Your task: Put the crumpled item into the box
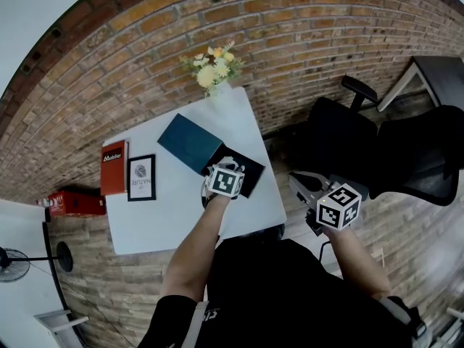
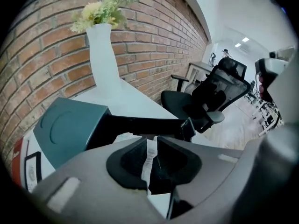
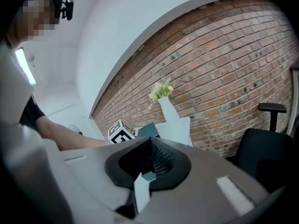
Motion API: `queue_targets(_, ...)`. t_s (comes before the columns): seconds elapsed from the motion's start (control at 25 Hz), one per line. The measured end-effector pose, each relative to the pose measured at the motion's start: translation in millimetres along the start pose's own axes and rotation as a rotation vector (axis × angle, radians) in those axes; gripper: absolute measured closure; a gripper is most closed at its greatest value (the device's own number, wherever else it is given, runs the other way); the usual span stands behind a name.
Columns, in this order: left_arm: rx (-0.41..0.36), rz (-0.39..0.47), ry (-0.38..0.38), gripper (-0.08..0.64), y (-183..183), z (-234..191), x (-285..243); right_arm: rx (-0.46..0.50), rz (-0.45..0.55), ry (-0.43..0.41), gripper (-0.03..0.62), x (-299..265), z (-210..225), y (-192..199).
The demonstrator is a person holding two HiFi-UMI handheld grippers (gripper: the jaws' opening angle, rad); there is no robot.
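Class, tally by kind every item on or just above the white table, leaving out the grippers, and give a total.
Vase of flowers: 1
Teal lid: 1
Black box: 1
Red book: 1
Framed print: 1
Crumpled paper: 1
Total: 6

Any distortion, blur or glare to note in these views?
Head view: strong fisheye, brick wall bows. Left gripper view: left gripper soft up close, room at right washed out. Right gripper view: light strip glares, edges dark.
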State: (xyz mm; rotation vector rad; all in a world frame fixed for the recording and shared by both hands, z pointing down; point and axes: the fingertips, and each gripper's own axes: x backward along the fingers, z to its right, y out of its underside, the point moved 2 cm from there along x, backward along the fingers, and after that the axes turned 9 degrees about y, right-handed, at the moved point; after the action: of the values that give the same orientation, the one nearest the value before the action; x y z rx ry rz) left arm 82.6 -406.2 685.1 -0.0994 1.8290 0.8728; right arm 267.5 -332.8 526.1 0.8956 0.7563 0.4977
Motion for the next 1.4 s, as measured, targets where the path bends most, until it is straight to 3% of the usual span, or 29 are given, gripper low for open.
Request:
queue_targets(0.28,-0.015,0.110,0.069,0.486,10,5,36,0.042,0.050,0.034,0.591,3,-28,-18)
queue_targets(0.48,-0.061,0.069,0.105,0.483,54,-4,62,-0.018,0.073,0.040,0.592,-16,-56,-21)
queue_targets(0.68,-0.080,0.046,0.135,0.436,77,-12,57,-0.017,0.040,0.032,0.592,-31,-92,-5)
queue_targets(0.88,-0.114,0.039,0.179,0.434,73,-5,44,-0.032,0.016,0.095,0.592,-20,-92,10)
queue_targets(1.08,-0.140,0.004,0.163,0.456,69,-8,40,-0.068,0.028,0.158,0.592,-6,-85,18)
queue_targets(1.4,-0.181,0.041,0.189,0.495,44,2,46,-0.092,0.051,0.176,0.592,-9,-83,19)
